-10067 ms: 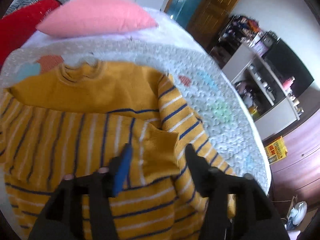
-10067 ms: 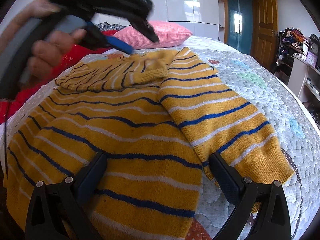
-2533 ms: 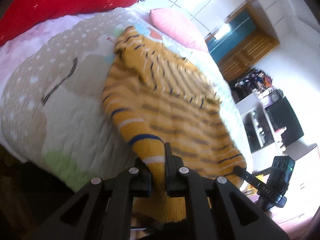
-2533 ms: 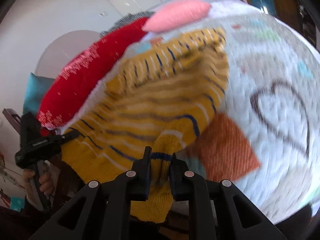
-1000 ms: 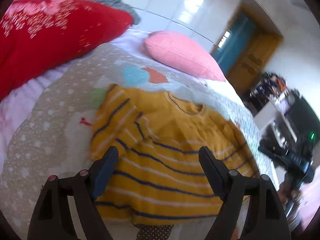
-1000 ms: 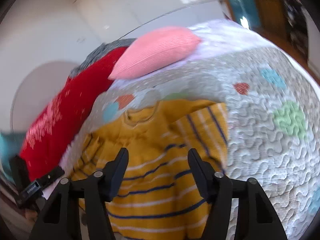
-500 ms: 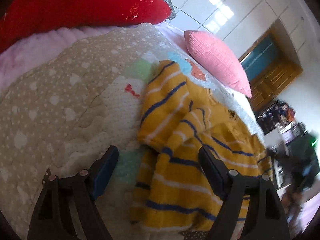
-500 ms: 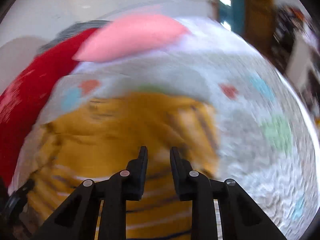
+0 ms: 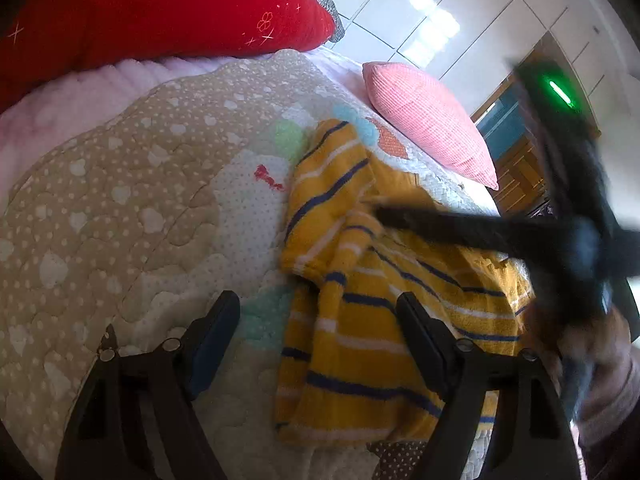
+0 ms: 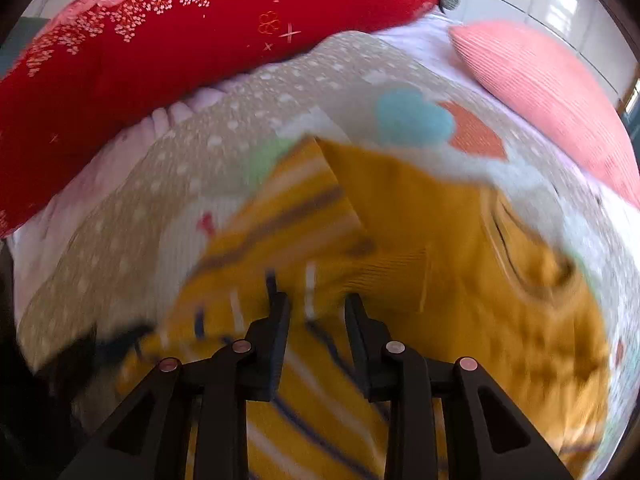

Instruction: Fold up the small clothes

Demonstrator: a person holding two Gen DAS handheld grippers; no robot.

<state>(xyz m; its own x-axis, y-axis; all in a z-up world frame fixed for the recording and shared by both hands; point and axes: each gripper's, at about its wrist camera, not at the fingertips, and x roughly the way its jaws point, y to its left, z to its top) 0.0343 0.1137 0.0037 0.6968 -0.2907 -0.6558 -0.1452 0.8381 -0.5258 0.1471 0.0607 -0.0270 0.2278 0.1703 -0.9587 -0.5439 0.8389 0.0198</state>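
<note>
Yellow striped sweater [image 9: 360,320] lay on the quilted bed [image 9: 120,208], folded up from the hem, no longer hanging from both grippers as it did moments earlier. Left gripper [image 9: 320,316] hovered spread and empty over the sweater's left edge. Right gripper [image 10: 316,312] had swung across onto the left sleeve; its jaws, after closing, had just reopened a little, standing narrow around knit fabric, though blur hid whether they pinched it. Likely next: tucking that sleeve inward.

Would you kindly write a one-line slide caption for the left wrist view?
Open left claw over a striped yellow sweater on a quilted bed, with the blurred right claw reaching across it.
</note>
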